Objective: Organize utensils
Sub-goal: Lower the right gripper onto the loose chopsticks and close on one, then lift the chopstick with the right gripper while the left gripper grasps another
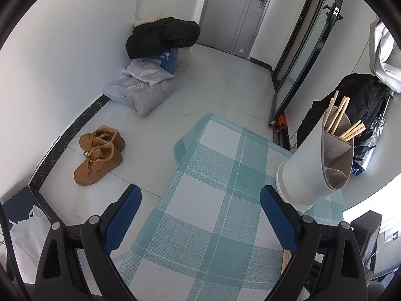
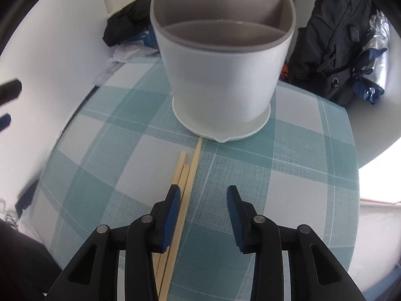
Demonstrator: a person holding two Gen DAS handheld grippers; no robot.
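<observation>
— At left: left gripper (image 1: 200,215) spread, empty, over checked cloth (image 1: 213,175).
— Centre: chopsticks (image 2: 184,188) flat before holder (image 2: 220,75); right gripper (image 2: 203,200) apart, not pinching. Centre over sticks, then close.

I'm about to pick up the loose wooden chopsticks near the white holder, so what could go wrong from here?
1. The loose wooden chopsticks lie side by side, touching; the right tongs, open, sit off-centre, one pad over them, so a close may catch several or scatter them.
2. The longest stick's tip nearly meets the base of the white round divided holder; a forward push could nudge it.
</observation>
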